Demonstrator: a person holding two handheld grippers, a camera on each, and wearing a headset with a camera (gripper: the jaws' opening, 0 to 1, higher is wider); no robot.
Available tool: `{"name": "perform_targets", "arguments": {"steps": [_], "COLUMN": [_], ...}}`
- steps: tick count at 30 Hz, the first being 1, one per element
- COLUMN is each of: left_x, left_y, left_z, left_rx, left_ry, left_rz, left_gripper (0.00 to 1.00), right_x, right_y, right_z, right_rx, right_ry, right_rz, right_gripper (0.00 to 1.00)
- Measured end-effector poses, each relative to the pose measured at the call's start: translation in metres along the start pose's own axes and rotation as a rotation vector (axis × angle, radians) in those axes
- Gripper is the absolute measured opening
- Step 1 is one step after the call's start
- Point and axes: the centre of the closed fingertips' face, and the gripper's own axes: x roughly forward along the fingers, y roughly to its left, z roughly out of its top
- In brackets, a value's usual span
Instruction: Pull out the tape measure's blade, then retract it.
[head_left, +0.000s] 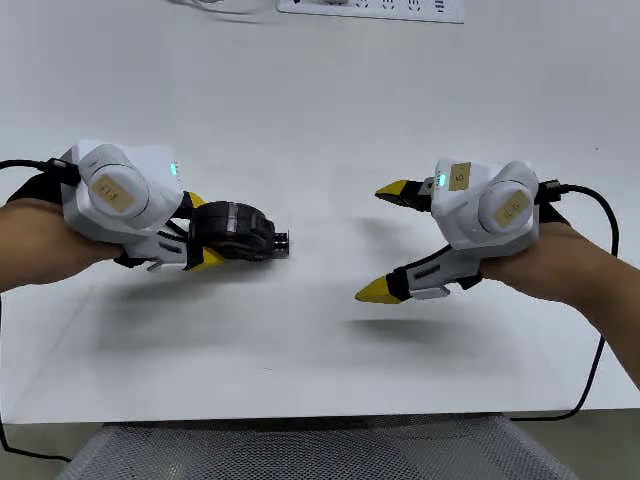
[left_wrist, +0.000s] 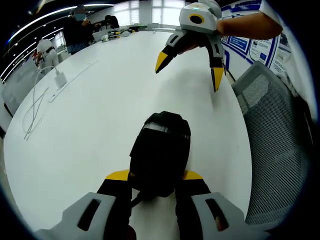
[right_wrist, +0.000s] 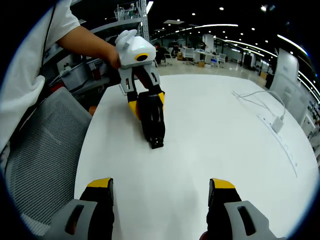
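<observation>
Black tape measure (head_left: 235, 230): we list it over the left half of the white table surface (head_left: 300, 100), nearer the near edge than the far one. The case lies on its side with its mouth turned toward the right half. The blade's end hook sits right at the case mouth. We cannot tell whether the case touches the surface or hangs just above it.

Left gripper (head_left: 203, 232): its yellow-tipped jaws are pinched on the tape measure from both sides. In the left gripper view the case (left_wrist: 160, 152) fills the gap between them at the left gripper (left_wrist: 155, 175). In the right gripper view we log the same hold, left gripper (right_wrist: 147, 105) around the tape measure (right_wrist: 151, 120).

Right gripper (head_left: 384, 240): it is over the right half of the surface, well apart from the tape measure. Its jaws are spread wide and hold nothing. It also enters the left gripper view (left_wrist: 189, 71). Its own view shows bare surface between its tips (right_wrist: 160, 183).

Other items:
- A white power strip (head_left: 370, 8) at the far edge.
- A white cable (right_wrist: 260, 95) near that edge.
- A grey mesh chair (head_left: 300, 450) at the near edge.
</observation>
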Motion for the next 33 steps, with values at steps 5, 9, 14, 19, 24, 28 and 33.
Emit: {"name": "perform_targets", "arguments": {"steps": [5, 9, 14, 19, 24, 28, 33], "left_x": [0.0, 0.0, 0.0, 0.0, 0.001, 0.001, 0.0], "left_y": [0.0, 0.0, 0.0, 0.0, 0.0, 0.0, 0.0], "left_z": [0.0, -0.001, -0.001, -0.001, -0.001, -0.001, -0.001], "left_rx": [-0.004, -0.007, -0.008, -0.013, -0.018, -0.018, -0.018], "left_ry": [0.008, 0.023, 0.017, 0.016, 0.013, 0.009, 0.01], "left_rz": [0.002, 0.004, 0.004, 0.001, -0.005, -0.007, -0.006], "left_gripper": [0.28, 0.28, 0.28, 0.28, 0.28, 0.28, 0.28], "right_x": [0.012, 0.022, 0.033, 0.045, 0.056, 0.061, 0.069], "right_y": [0.0, -0.001, 0.0, -0.003, -0.001, -0.002, -0.001], "right_z": [0.007, 0.014, 0.022, 0.023, 0.027, 0.032, 0.036], "right_rx": [-0.017, -0.026, -0.042, -0.055, -0.078, -0.095, -0.108], "right_ry": [-0.017, -0.036, -0.056, -0.064, -0.068, -0.082, -0.085], "right_rz": [0.017, 0.032, 0.046, 0.053, 0.067, 0.065, 0.08], "right_gripper": [0.72, 0.68, 0.59, 0.54, 0.49, 0.44, 0.38]}}
